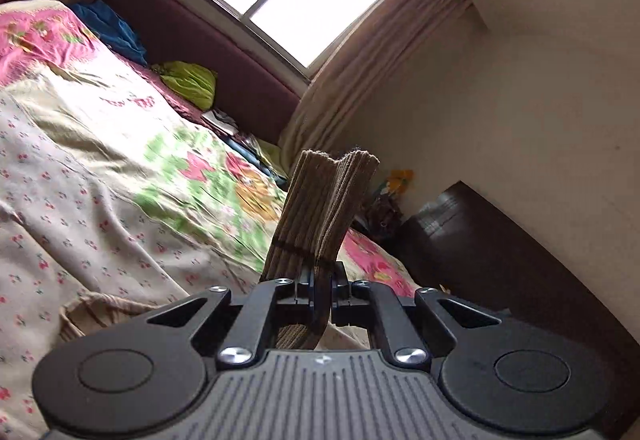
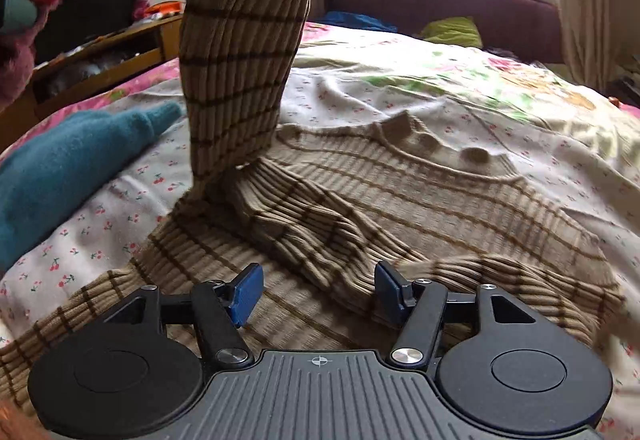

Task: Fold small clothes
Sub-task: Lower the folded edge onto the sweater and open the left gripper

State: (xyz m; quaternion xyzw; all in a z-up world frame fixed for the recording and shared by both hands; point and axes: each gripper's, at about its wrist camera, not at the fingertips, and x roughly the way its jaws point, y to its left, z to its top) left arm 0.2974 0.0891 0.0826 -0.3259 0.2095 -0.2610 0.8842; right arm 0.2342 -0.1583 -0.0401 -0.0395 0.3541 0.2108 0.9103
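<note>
The left claw (image 1: 322, 286) pinches the sweater (image 2: 400, 192) sleeve (image 2: 240, 40) up high, the right claw (image 2: 316, 294) is wide open and holds nothing, so folding has only just begun.

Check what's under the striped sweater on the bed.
The striped sweater lies on a cherry-print sheet, which shows all around it. A teal garment lies beside it, not under. The left gripper holds its sleeve lifted. Whatever is beneath the body is covered.
</note>
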